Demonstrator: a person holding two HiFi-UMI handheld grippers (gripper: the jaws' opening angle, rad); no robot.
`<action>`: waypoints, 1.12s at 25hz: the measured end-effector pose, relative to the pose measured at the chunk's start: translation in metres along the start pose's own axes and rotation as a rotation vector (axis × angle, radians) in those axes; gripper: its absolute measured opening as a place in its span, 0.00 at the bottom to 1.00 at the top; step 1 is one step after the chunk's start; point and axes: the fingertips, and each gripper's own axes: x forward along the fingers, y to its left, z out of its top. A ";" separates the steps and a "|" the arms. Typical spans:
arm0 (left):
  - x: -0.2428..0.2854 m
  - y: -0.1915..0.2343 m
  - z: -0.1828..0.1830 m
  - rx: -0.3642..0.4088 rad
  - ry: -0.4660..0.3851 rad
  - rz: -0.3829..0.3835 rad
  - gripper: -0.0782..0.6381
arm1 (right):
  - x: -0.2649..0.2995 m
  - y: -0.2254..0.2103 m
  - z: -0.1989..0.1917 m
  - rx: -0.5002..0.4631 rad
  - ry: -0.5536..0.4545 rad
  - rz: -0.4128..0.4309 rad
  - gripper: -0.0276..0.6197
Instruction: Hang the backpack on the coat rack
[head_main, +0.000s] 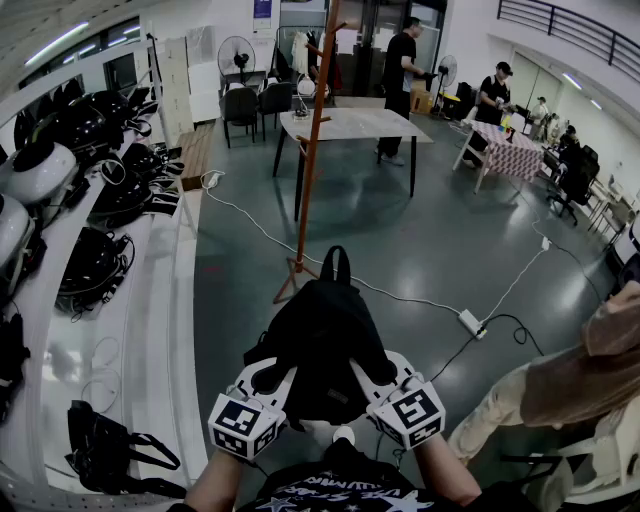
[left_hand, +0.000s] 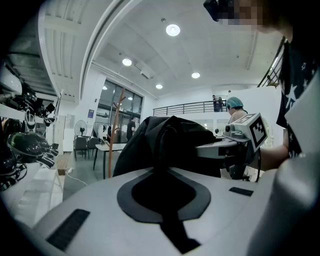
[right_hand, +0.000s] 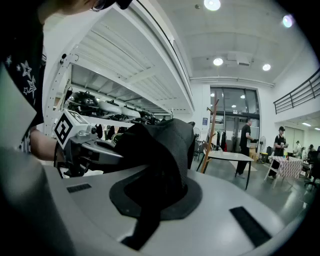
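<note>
Black backpack (head_main: 320, 345) sits raised in front of me. My left gripper (head_main: 270, 378) and right gripper (head_main: 368, 376) each clamp its fabric. The coat rack (head_main: 312, 150) stands ahead.

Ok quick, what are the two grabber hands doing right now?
Left gripper: shut on the backpack.
Right gripper: shut on the backpack too.

The backpack (head_main: 320, 340) is black, soft and bunched. It is held up off the floor near the person, with its sides pinched by the left gripper (head_main: 268, 378) and the right gripper (head_main: 372, 375). Its top loop (head_main: 335, 265) points to the far side. Just beyond it stands the coat rack (head_main: 311, 150), a slim reddish-brown wooden pole, upright on splayed feet.
</note>
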 end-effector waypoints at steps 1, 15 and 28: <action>-0.004 -0.002 0.001 0.006 0.000 0.001 0.15 | -0.003 0.004 0.001 0.000 -0.001 0.001 0.07; -0.056 -0.008 -0.016 -0.022 0.003 0.048 0.15 | -0.014 0.055 -0.002 -0.004 0.012 0.052 0.07; -0.030 -0.026 -0.022 -0.019 0.037 0.052 0.15 | -0.022 0.026 -0.021 0.020 0.018 0.071 0.07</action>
